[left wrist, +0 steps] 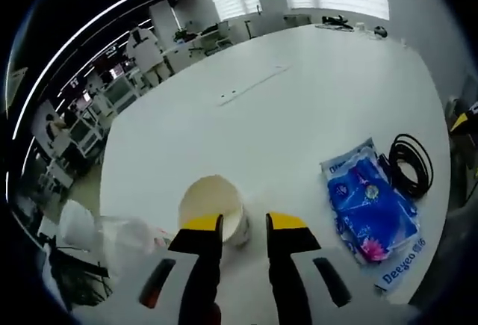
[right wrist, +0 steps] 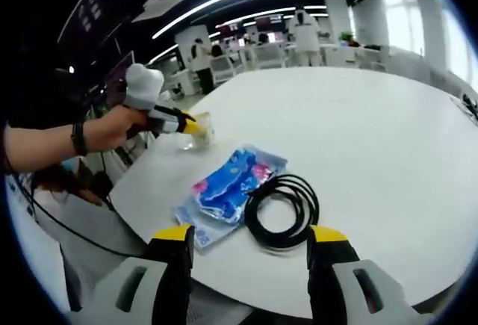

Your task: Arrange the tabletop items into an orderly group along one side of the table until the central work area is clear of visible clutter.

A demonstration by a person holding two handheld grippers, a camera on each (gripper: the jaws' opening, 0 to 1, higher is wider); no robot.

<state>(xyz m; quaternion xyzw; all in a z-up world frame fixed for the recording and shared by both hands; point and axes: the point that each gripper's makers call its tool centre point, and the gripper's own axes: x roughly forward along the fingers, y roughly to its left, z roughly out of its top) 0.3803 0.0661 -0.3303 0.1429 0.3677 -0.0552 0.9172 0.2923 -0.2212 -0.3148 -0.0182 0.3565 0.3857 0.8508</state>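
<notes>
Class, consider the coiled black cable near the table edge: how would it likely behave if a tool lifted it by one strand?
The black cable lies in loose, untied loops, so it would probably sag and uncoil. It looks thin, so likely light. Pushed flat across the table, it might slide as a bunch.

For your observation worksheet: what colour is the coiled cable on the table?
Black. The coiled cable shows best in the right gripper view, beside the blue packet.

White table point(left wrist: 299, 101). Cream-coloured cup point(left wrist: 213, 207). Packet point(left wrist: 371, 205) printed blue with pink flower and white lettered edge. Coiled cable point(right wrist: 284, 209) is black. Both grippers' jaws are tipped yellow on black, with grey bodies seen in the right gripper view.
</notes>
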